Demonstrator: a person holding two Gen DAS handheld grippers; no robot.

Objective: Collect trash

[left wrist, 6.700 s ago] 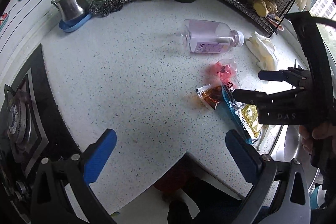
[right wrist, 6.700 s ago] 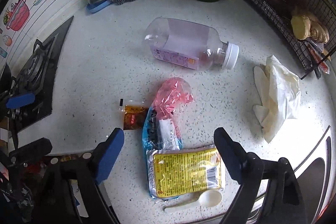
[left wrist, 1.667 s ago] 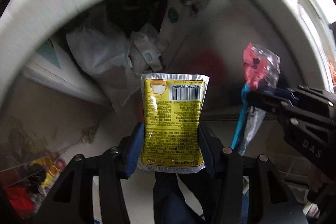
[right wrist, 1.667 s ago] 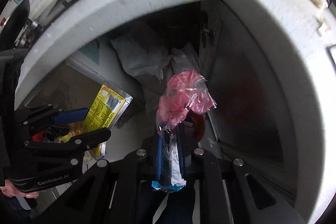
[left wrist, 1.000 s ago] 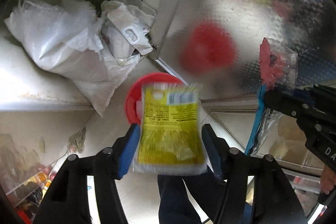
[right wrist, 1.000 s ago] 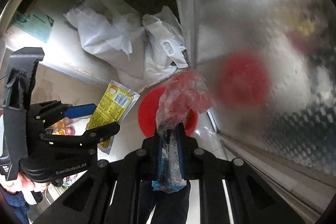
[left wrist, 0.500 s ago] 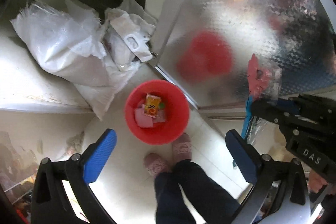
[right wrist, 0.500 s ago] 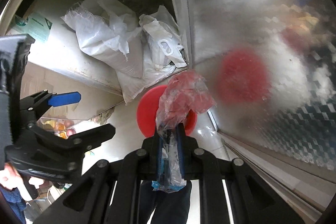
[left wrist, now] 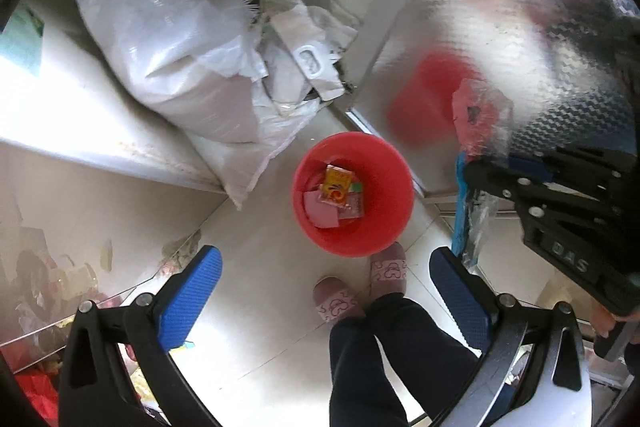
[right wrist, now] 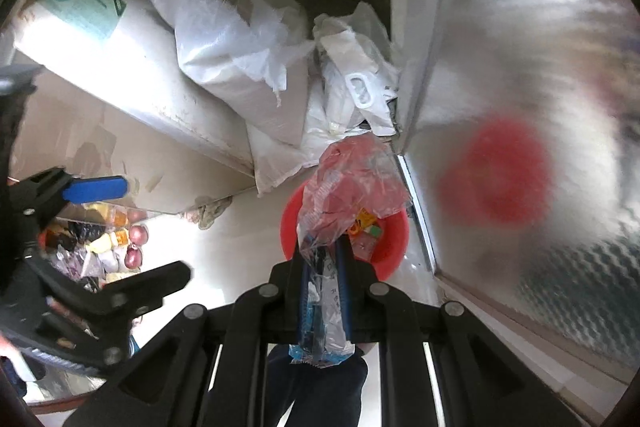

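Note:
A red trash bin [left wrist: 352,193] stands on the floor below me, with several wrappers [left wrist: 334,197] inside. My left gripper [left wrist: 320,287] is open and empty, high above the bin. My right gripper [right wrist: 324,259] is shut on a bundle of plastic wrappers [right wrist: 352,187], a pink crumpled bag over a blue and clear packet. It holds the bundle above the bin [right wrist: 390,251]. In the left wrist view the right gripper [left wrist: 492,171] and its wrappers [left wrist: 478,119] hang to the right of the bin.
White sacks and bags [left wrist: 192,67] lie in the open cabinet behind the bin. A shiny metal door [left wrist: 500,27] stands at the right. The person's slippered feet [left wrist: 360,287] stand just in front of the bin. Clutter [right wrist: 96,243] lies at the left.
My left gripper opened and let go of the yellow packet, which is gone from between its fingers. The right gripper keeps its wrappers and has shifted over the bin.

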